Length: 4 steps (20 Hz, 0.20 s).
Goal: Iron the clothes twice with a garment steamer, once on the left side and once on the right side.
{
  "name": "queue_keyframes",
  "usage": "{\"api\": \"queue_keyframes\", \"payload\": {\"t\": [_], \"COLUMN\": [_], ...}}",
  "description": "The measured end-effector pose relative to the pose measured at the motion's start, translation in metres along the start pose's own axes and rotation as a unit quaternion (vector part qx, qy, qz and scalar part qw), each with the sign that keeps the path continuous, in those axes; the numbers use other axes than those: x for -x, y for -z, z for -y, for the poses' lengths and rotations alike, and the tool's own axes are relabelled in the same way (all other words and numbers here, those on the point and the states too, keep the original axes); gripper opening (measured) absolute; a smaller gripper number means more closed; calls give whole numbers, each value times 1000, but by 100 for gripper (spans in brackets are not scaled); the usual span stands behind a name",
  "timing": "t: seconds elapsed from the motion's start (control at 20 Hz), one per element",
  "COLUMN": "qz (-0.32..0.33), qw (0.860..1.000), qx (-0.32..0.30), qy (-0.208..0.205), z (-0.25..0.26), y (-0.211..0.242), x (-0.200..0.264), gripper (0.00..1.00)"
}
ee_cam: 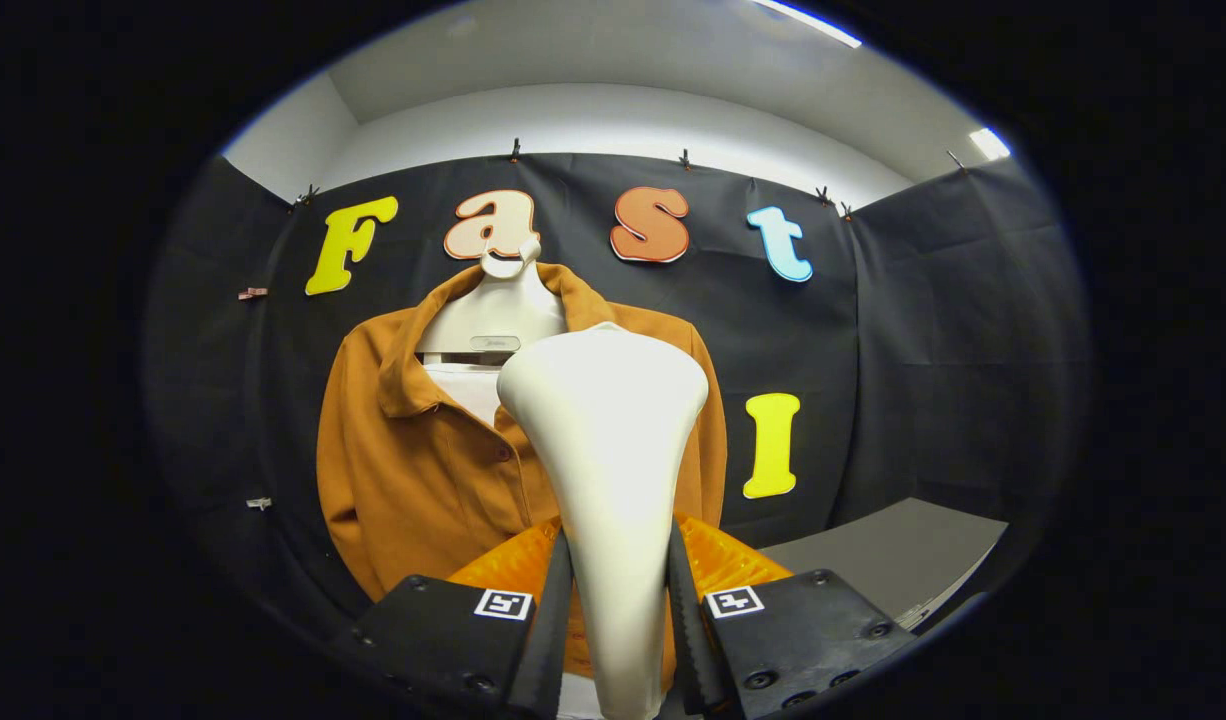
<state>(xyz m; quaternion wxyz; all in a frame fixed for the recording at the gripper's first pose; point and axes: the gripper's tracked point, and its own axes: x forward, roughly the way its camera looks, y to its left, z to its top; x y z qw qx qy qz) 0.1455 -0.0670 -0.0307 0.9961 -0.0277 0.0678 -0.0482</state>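
Note:
My gripper (618, 600) is shut on the white garment steamer (608, 440), both black fingers (551, 620) pressing its handle from either side. The steamer's wide head rises ahead of the fingers and covers the right part of the garment. Beyond it hangs an orange-brown collared shirt (413, 460) on a white hanger form (495, 310) against the black wall. The steamer head stands in front of the shirt's right half; whether it touches the fabric I cannot tell. An orange translucent part (718, 565) of the steamer's base shows behind the fingers.
A grey tabletop (893, 560) lies to the lower right of the shirt, with its edge running toward the fingers. Black cloth walls close in on the left, back and right.

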Motion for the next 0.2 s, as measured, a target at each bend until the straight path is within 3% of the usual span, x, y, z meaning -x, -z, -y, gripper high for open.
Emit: {"api": "queue_keyframes", "payload": {"t": [0.2], "qz": [5], "qw": [1000], "qx": [2], "qy": [-1], "z": [-2], "y": [-2], "x": [0], "gripper": [49]}}
